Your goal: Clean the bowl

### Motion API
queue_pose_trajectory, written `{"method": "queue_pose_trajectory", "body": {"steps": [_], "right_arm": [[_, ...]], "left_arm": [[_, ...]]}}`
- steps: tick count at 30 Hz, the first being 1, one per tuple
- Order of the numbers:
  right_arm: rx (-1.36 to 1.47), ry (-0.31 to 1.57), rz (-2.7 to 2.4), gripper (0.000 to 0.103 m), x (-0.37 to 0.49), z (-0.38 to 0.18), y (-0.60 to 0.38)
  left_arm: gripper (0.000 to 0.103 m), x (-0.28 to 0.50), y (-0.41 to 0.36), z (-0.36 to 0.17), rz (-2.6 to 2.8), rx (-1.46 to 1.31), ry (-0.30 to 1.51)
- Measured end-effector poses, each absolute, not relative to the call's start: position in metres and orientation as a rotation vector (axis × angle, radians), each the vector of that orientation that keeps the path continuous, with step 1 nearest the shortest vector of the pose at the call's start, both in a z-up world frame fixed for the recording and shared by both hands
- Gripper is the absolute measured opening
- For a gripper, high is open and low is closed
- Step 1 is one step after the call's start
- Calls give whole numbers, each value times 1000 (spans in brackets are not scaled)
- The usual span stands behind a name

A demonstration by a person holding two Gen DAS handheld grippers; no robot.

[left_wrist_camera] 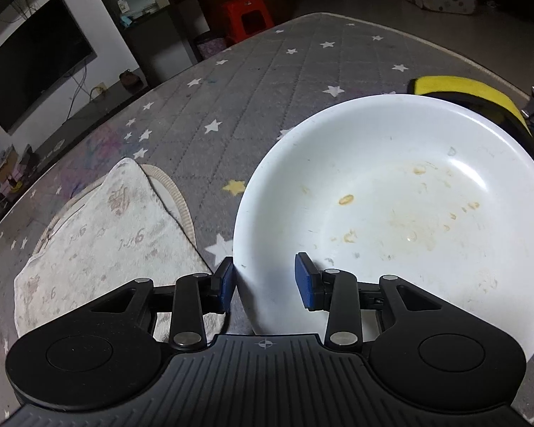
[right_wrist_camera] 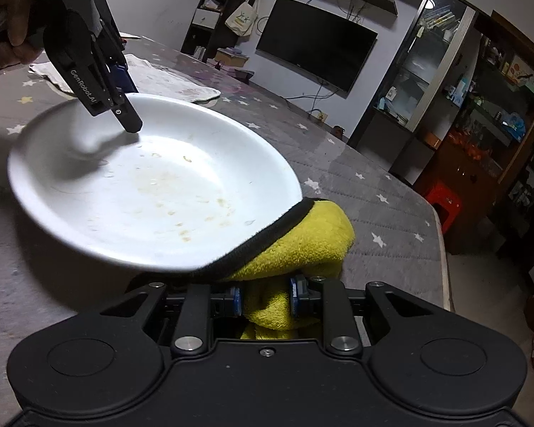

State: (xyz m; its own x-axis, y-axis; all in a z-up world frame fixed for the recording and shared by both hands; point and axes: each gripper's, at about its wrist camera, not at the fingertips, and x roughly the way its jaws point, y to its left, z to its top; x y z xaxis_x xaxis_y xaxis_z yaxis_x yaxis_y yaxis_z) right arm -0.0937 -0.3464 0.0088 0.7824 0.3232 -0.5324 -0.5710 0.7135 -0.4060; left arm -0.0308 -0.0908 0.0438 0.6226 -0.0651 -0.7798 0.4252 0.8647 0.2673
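So the right gripper [right_wrist_camera: 265, 300] is clamped on a bunched-up yellow microfiber cloth [right_wrist_camera: 313, 238], jaws pinching the wad right between the blue pads. The cloth's black-edged hem laps over the near rim of the white bowl [right_wrist_camera: 153, 185], which sits straight ahead of that gripper and a bit to its left, tilted with the far side up. Looks like it's off the table, though I can't be totally sure.

Across the bowl, the left gripper [left_wrist_camera: 265, 281] straddles the opposite rim: one finger outside, one inside, with a visible gap on the inner side, so I can't tell whether it's actually squeezing. It's clearly the one steadying the bowl, with the right one nearer the dirty part.

The bowl's floor carries dried yellowish smears and crumbs, lying just past the cloth. My guess: the wipe has to travel forward and left from the right gripper, into the basin.

Beyond the bowl, a pale patterned towel [left_wrist_camera: 103, 235] lies on the grey star-print table cover [left_wrist_camera: 267, 82].
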Motion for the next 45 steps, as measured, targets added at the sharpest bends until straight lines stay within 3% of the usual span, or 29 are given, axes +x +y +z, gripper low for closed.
{"method": "queue_pose_trajectory", "body": {"steps": [24, 45], "right_arm": [[-536, 443, 465, 25, -102, 6, -347], [-511, 459, 456, 25, -169, 10, -346]], "left_arm": [[34, -80, -63, 48, -196, 75, 905], [30, -78, -71, 46, -224, 181, 863]]}}
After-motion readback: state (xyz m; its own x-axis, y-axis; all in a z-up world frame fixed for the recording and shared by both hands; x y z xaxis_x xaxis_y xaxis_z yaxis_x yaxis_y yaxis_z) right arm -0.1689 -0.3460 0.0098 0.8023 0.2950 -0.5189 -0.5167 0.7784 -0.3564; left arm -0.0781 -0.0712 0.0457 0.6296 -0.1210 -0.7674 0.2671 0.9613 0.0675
